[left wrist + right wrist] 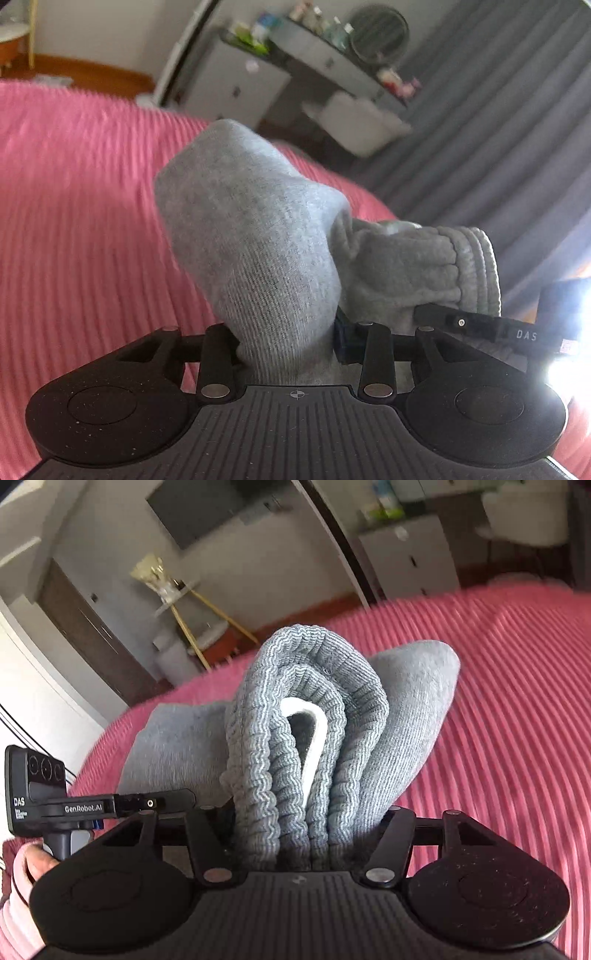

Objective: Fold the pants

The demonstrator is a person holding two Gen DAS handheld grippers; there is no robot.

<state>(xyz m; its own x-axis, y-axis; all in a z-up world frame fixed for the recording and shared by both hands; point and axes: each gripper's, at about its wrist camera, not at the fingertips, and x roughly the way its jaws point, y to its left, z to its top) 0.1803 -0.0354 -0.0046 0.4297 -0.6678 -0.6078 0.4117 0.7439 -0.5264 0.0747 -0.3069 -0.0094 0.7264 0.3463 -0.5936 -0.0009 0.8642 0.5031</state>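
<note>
- While both views look out over a pink ribbed bedspread (74,221), the grey knit pants (251,236) are bunched up right in front of each camera, lifted off the bed.
- Left claw (291,343): a thick fold of the pants' smooth grey fabric rises from between its two fingers, which are hidden behind the cloth; the black linkage bars stand close in on either side, so the claw is clamped on the pants.
- To the right of that fold in the left view, the gathered elastic waistband (461,266) hangs beside the other claw's black body, whose tip lies against the cloth.
- Right claw (306,834): the ribbed waistband, doubled over into several layers with a white strip (314,734) showing in the middle, stands upright out of the gap between its fingers; the claw is closed on this thick bundle.
- Behind the waistband in the right view, more of the pants lies on the bedspread to the left, and a rounded fold rises to the right.
- A hand (33,864) in a pink sleeve holds the left claw's handle at the lower left of the right view.
- White drawers (236,85) and grey curtains (498,129) stand beyond the bed, blurred.
</note>
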